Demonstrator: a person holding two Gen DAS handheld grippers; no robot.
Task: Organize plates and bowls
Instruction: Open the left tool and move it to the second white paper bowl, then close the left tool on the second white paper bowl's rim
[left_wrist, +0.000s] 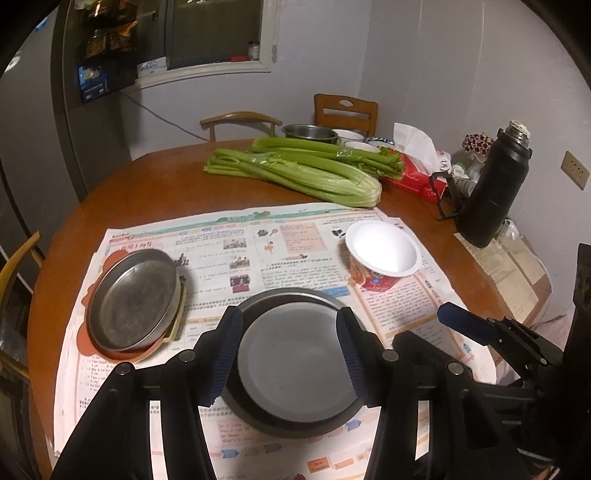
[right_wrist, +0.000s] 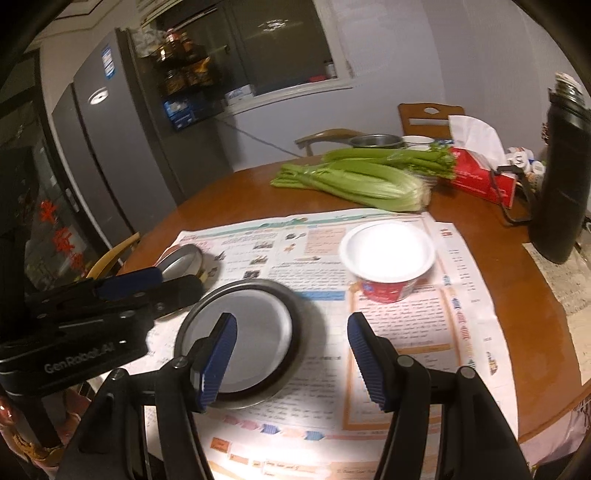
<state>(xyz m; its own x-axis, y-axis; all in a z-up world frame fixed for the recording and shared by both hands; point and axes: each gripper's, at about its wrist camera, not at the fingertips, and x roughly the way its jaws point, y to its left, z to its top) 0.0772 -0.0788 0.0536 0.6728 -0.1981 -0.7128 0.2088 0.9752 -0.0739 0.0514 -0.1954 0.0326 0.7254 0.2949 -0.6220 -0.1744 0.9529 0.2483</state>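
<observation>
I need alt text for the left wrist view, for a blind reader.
The open left hand-held gripper hovers over a round metal plate on newspaper. A second metal plate lies left, a white paper bowl right.

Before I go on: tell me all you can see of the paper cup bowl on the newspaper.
The paper cup bowl is a round, disposable-looking tub: plain white inside, rolled white rim, red printed outer wall with some blue. It stands upright, mouth open, apparently empty. It rests on the newspaper toward its far right part, beyond the metal plate and nearer than the celery. Neither gripper touches it.
</observation>
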